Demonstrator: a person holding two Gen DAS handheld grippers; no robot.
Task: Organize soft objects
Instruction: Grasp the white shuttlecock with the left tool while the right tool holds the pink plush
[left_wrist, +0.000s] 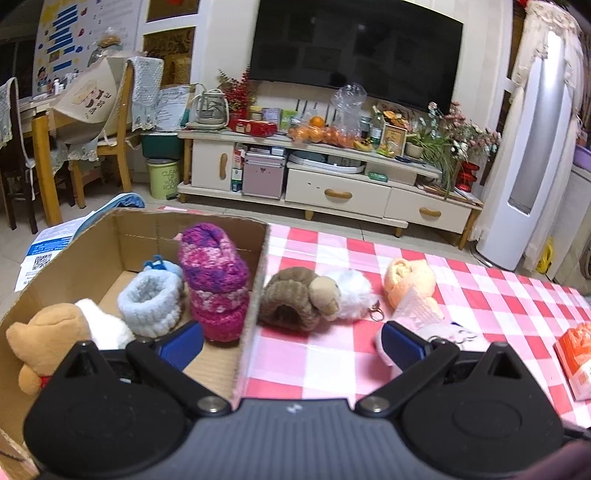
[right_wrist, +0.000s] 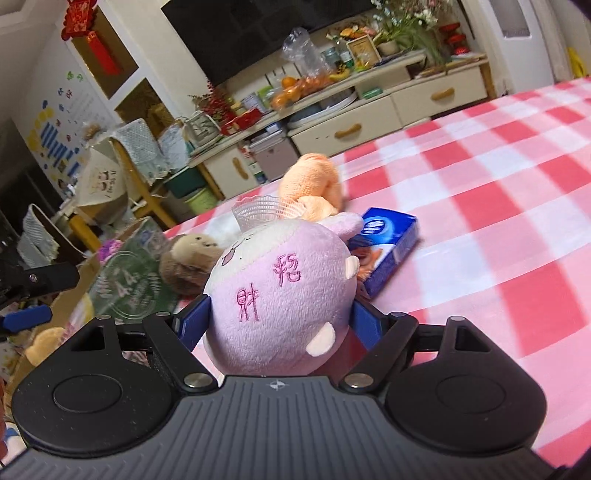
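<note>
Right gripper (right_wrist: 279, 321): clamped on the lilac plush (right_wrist: 277, 295), 1 blue finger pressed into each flank; the toy's round body bulges past the pads, so the grip looks snug.
Lilac plush, position: lifted clear of the checked tablecloth (right_wrist: 480, 192), embroidered side toward the camera. Judged mid-transfer toward the box.
Left gripper (left_wrist: 291, 341): fingers spread wide, nothing between them; 1 tip hangs over the box, the other over the cloth.
Cardboard box (left_wrist: 96, 254): at the table's left end, open top. Holds 4 soft items: tan bear (left_wrist: 48, 336), white plush (left_wrist: 105, 325), pale blue knit cup (left_wrist: 151, 306), magenta knit roll (left_wrist: 216, 280) standing upright against the right wall.
Still on cloth: brown-and-white plush (left_wrist: 306, 299) just beside the box wall, with a metal key ring (left_wrist: 376, 314); peach plush (left_wrist: 408, 280) farther right.
Non-soft items: blue carton (right_wrist: 388, 243) and orange packet (left_wrist: 576, 354) lie apart, probably not for the box.
Free space: bare cardboard floor at the box's near side, a likely drop spot.
Risk: the box's tall right wall could catch the plush if carried low.
</note>
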